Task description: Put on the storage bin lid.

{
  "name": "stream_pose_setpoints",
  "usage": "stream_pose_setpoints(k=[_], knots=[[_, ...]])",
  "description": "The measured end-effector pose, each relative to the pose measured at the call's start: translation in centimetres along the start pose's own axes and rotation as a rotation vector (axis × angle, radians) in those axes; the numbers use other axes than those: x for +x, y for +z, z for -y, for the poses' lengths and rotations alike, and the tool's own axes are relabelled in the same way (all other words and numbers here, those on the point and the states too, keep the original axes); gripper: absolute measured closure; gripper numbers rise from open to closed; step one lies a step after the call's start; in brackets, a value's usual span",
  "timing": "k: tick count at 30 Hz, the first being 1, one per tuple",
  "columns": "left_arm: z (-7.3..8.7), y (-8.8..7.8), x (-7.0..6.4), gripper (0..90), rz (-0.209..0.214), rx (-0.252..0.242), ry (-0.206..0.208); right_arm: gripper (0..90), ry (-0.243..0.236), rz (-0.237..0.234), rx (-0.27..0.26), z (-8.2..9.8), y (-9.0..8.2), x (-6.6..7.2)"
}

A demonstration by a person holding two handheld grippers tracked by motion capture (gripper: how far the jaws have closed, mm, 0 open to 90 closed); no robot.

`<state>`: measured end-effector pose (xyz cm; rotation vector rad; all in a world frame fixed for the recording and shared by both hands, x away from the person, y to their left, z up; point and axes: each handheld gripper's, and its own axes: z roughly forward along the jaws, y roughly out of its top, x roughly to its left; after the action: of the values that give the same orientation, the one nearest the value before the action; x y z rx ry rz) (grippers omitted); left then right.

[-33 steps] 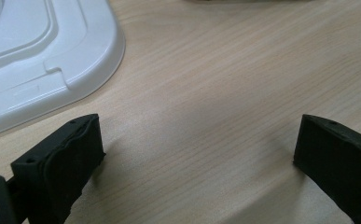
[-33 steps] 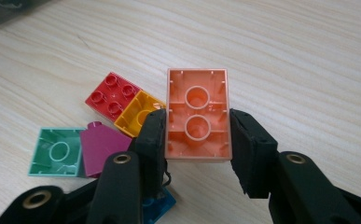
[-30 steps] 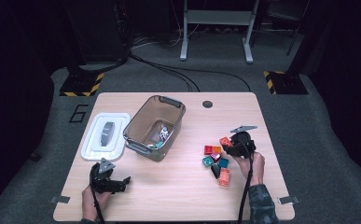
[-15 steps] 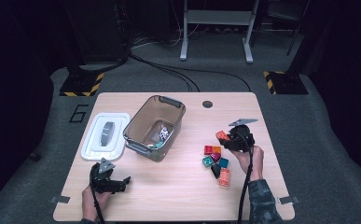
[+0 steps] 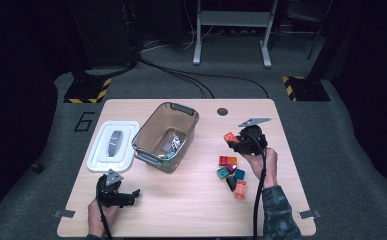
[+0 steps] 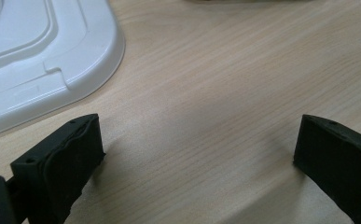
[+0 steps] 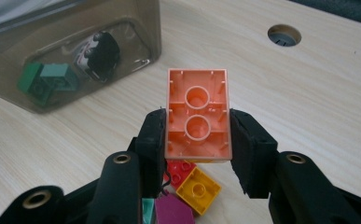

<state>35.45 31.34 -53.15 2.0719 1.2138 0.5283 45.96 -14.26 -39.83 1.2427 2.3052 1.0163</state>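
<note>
A: Start big. What sits on the counter?

B: A pale wooden counter, and on its left part a white lid lying flat. Just beside that, toward the middle, stands a clear brownish bin with a few small pieces inside; through its wall the right gripper view shows a green brick and something black and white I cannot make out.

A: And the loose bricks?

B: A small pile of bricks lies on the right part of the counter, red, orange, teal and magenta among them, near the person's right hand.

A: Where is the orange brick relative to the right tongs?

B: The orange brick is clamped between the two black jaws of the right tongs, its hollow underside facing the camera. It is lifted off the counter, above the pile's upper end, between the pile and the bin but apart from the bin.

A: How is that hand posed?

B: The right forearm comes in from the bottom edge and the hand holds the tongs pointing toward the bin.

A: The left side?

B: The left tongs rest low at the counter's near left, held in the left hand. Their jaws stand wide apart with bare wood between them, the lid's corner just ahead.
</note>
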Motion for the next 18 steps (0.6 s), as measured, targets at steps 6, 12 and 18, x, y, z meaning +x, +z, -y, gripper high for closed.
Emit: stream_pose_setpoints(k=[6,12,18], knots=[[0.0,0.0,0.0,1.0,0.0,0.0,0.0,58.7,-0.035,-0.008,-0.013,-2.2,-0.4,1.0],[0.0,0.0,0.0,1.0,0.0,0.0,0.0,58.7,-0.08,-0.011,0.003,-4.0,0.0,2.0],[0.0,0.0,0.0,1.0,0.0,0.002,-0.001,58.7,-0.106,-0.017,0.008,-5.1,0.6,2.7]])
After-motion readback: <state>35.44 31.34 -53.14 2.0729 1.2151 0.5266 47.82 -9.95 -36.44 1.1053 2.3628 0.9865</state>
